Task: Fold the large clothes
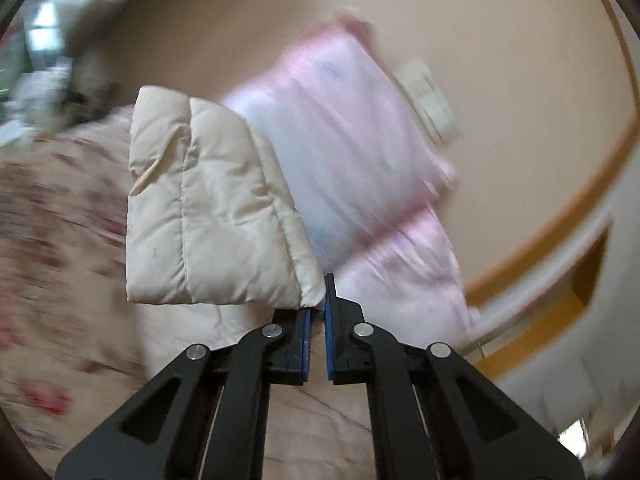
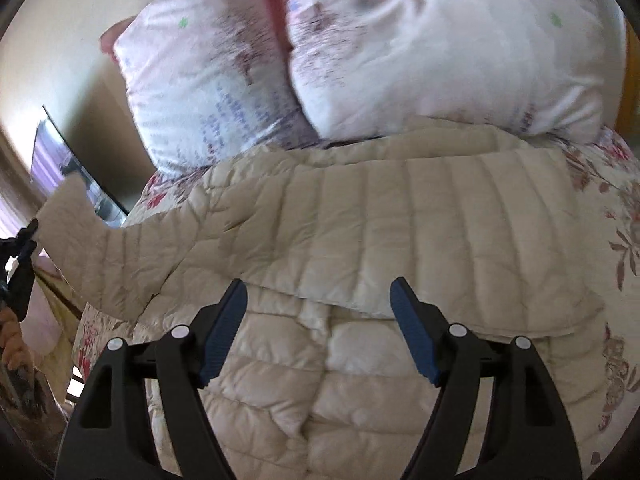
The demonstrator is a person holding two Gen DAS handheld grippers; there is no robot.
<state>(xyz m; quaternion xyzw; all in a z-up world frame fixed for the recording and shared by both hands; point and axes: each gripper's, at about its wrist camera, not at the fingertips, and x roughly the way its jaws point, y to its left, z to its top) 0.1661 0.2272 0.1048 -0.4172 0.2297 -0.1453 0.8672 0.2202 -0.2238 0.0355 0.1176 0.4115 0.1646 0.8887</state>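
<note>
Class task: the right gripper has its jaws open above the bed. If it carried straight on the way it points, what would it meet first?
Most likely the cream quilted jacket: the right gripper points at its folded-over edge, apparently close, though depth is unclear.

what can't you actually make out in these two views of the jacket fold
- Left wrist view: the pink pillows and floral bedspread are smeared by motion blur, so their prints are unreadable.
- Left wrist view: the left claw pinches the sleeve cuff, which hides the rest of the jacket.
- Right wrist view: the open right claw and the bottom edge cut off the jacket's near hem.
</note>
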